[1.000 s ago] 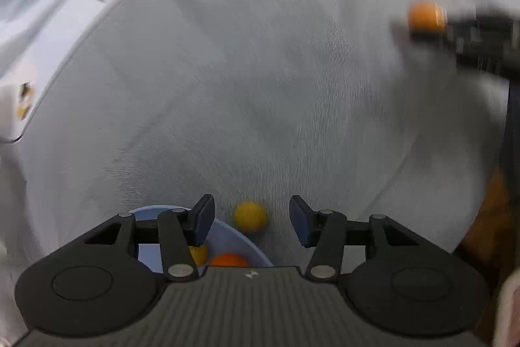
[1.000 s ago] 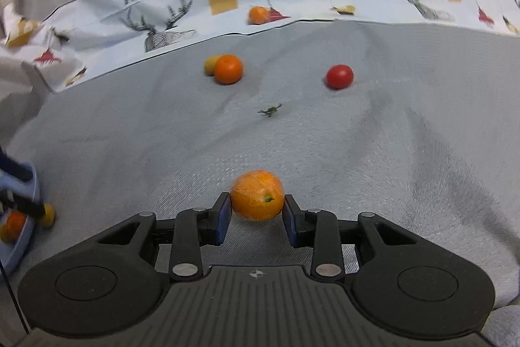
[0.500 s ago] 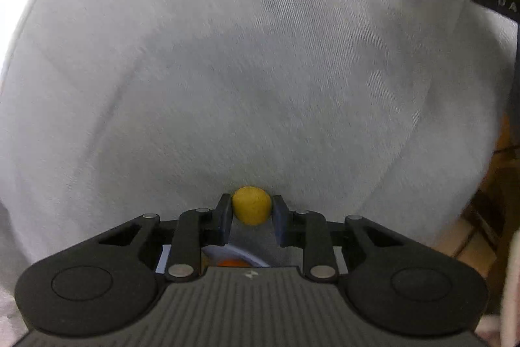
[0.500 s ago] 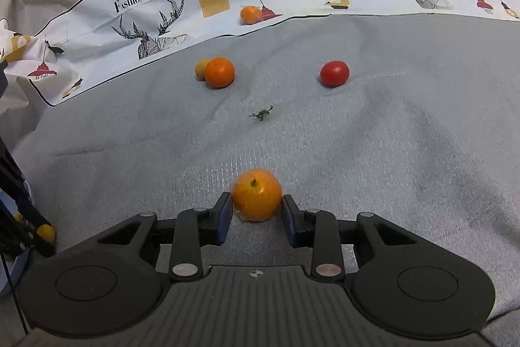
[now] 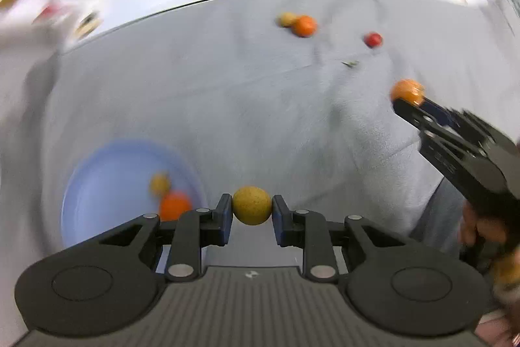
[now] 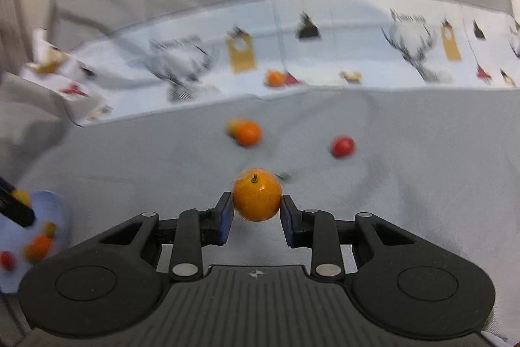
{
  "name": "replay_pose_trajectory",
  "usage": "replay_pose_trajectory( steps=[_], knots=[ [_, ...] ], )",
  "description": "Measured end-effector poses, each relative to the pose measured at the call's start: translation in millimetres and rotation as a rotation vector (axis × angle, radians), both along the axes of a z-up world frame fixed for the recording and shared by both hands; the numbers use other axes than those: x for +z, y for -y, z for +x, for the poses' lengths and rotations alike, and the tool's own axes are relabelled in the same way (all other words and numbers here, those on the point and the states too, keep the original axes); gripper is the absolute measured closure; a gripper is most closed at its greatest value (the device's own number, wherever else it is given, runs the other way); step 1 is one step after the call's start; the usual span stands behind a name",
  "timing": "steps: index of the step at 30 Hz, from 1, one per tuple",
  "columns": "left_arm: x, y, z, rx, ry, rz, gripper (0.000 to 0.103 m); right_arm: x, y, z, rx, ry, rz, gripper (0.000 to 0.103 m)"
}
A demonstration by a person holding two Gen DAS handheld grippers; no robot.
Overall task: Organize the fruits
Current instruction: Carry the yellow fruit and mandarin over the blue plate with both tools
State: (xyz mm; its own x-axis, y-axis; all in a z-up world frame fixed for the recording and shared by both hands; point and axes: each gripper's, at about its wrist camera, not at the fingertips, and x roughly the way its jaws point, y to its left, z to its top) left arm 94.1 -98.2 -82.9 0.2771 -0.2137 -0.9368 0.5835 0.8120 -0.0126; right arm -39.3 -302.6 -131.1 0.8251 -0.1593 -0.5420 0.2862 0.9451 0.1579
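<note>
My left gripper (image 5: 252, 213) is shut on a small yellow fruit (image 5: 252, 205) and holds it just right of a blue plate (image 5: 97, 171). The plate holds an orange (image 5: 174, 205) and a small yellow fruit (image 5: 160, 183). My right gripper (image 6: 256, 212) is shut on an orange (image 6: 256, 199) and holds it above the grey cloth; it also shows in the left wrist view (image 5: 406, 91). In the right wrist view the blue plate (image 6: 48, 210) sits at the far left, with my left gripper's tip over it.
On the grey cloth farther back lie an orange (image 6: 247, 134) with a small yellow fruit touching it, a red tomato (image 6: 342, 146) and a small green stem (image 5: 350, 63). Another orange (image 6: 275, 78) lies on the printed white cloth (image 6: 357, 31) at the back.
Both grippers have lifted with their fruit. The left wrist view has tilted up from the cloth, so the plate and the far fruits now show. The left gripper closed on the yellow fruit a second ago.
</note>
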Motion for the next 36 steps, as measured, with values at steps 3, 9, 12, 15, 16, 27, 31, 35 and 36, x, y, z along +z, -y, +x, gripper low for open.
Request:
replay_pose_trajectory(
  steps=[3,9,12,15,16,27,31,35,36],
  knots=[
    [17.7,-35.0,-35.9,0.119,0.044,-0.033,0.075,29.3,-26.5,-23.4,0.066,0.039,0.044,0.071],
    [48.7,-89.3,-83.4,0.272,0.11,-0.103,0.075,68.3,-83.5,-60.0,0.209,0.047,0.123,0.071],
    [58.8,-107.1,-101.8,0.319,0.15,-0.118,0.075,81.0,-110.6,-72.9,0.28,0.043,0.11,0.071],
    [65.9,-124.6,-116.7,0.361,0.191,-0.132,0.075,92.2,-135.0,-83.2,0.339,0.04,0.071,0.071],
    [68.5,-131.7,-119.9,0.374,0.198,-0.14,0.075,95.2,-142.5,-85.6,0.356,0.042,0.048,0.071],
    [68.2,-161.3,-133.7,0.397,0.236,-0.163,0.075,105.7,-182.5,-93.2,0.424,0.022,-0.078,0.071],
    [71.3,-165.3,-130.6,0.397,0.247,-0.176,0.075,105.5,-186.4,-90.4,0.421,0.008,-0.093,0.071],
    [73.4,-166.9,-127.3,0.402,0.259,-0.183,0.075,103.3,-188.0,-86.0,0.426,-0.006,-0.103,0.071],
    [73.2,-167.1,-125.8,0.405,0.26,-0.184,0.075,102.5,-188.2,-85.1,0.426,-0.011,-0.104,0.071]
  ],
)
